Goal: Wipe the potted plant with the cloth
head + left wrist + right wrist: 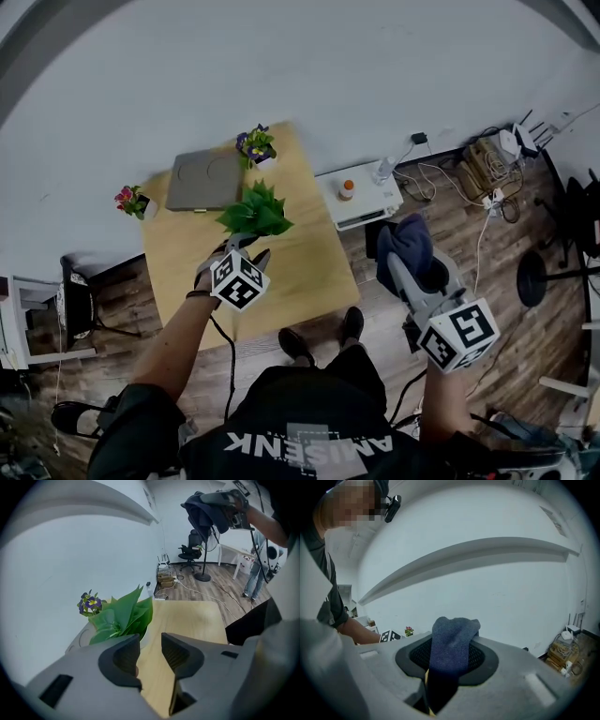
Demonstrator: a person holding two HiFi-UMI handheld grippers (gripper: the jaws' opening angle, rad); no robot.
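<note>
Fingers (180, 656) of the left gripper (150, 639) are held apart, empty, beside the potted plant (124, 616). The cloth (454, 634) is clamped by the right gripper (447, 660).

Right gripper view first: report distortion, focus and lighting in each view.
Right gripper view: fisheye bends the wall ledge into an arc, cloth in focus. Left gripper view: dark round vignette, potted plant crisp. Head view: even light, no glare.

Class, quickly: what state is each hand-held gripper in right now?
Left hand-held gripper: open, nothing between its jaws.
Right hand-held gripper: shut on the cloth.
</note>
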